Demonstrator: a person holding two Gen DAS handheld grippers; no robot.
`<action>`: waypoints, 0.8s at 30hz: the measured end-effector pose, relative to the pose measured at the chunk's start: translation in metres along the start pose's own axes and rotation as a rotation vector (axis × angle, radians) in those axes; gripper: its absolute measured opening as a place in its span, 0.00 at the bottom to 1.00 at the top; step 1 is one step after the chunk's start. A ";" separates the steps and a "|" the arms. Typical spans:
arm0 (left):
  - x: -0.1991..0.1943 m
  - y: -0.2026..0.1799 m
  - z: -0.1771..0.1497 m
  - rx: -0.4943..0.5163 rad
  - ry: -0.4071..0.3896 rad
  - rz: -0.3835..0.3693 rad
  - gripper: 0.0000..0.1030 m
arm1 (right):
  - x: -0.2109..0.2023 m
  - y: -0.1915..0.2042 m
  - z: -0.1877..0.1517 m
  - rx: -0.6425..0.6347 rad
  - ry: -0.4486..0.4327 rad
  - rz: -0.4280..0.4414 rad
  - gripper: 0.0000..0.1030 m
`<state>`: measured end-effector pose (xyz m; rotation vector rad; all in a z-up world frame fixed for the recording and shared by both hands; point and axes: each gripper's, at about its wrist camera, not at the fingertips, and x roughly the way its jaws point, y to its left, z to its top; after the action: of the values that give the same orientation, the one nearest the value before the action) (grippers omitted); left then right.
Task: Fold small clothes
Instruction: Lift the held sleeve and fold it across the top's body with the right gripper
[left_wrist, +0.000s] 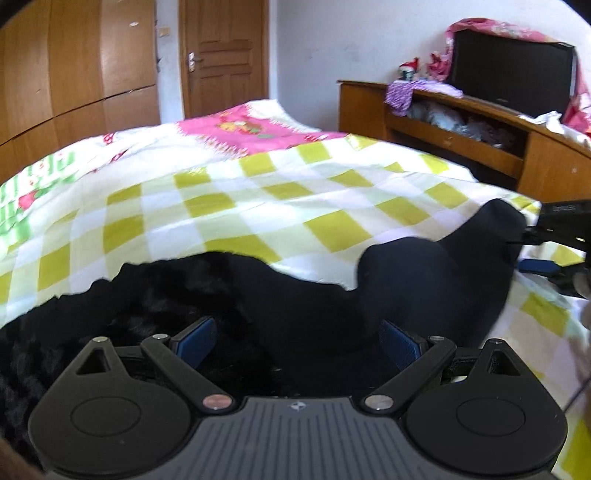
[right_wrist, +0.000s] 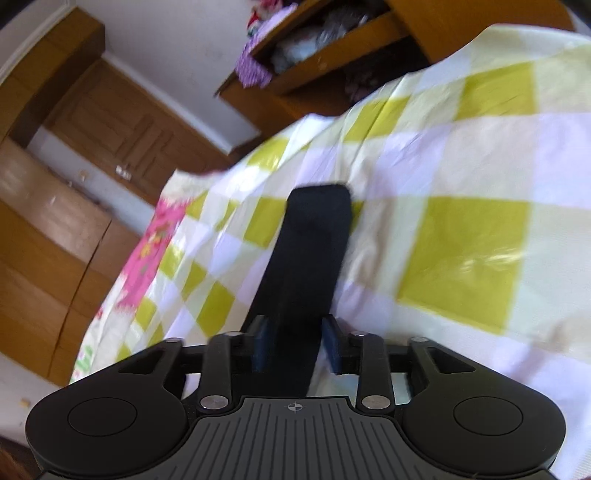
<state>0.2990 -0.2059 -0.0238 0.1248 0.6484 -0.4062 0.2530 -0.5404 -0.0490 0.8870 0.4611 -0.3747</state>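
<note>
Item: small black knitted garment (left_wrist: 406, 280), sock-like in shape, lying on the yellow-and-white checked bedsheet (left_wrist: 229, 206). In the left wrist view it spreads across the lower half of the frame, one narrow end rising toward the centre right. In the right wrist view that end (right_wrist: 306, 258) runs as a dark strip from frame centre down to the bottom.

Step in hand, as judged: a fold midway, the narrow end just carried over and being let go.

Left gripper (left_wrist: 295, 343): fingers wide apart, bottom centre of the frame, hovering over the black cloth with nothing pinched; contact with the fabric cannot be told.

Right gripper (right_wrist: 297, 345): blue pads (right_wrist: 263, 343) part-open, the strip lying between them; the right pad stands clear, and the left is too blurred to judge.

Next move, as judged: draw the right gripper clear without dragging the strip, then take the free edge for a second fold.
</note>
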 end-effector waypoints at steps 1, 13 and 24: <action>0.006 -0.001 0.000 -0.005 0.011 0.006 1.00 | 0.001 0.000 -0.002 -0.008 0.005 0.005 0.44; 0.040 -0.016 0.014 0.002 0.000 0.112 1.00 | 0.024 0.005 0.007 0.045 0.024 0.080 0.12; 0.043 -0.017 0.017 -0.001 0.016 0.104 1.00 | -0.003 0.000 0.001 0.020 -0.040 0.045 0.28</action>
<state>0.3325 -0.2390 -0.0366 0.1606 0.6550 -0.3050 0.2504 -0.5413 -0.0467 0.9060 0.4001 -0.3557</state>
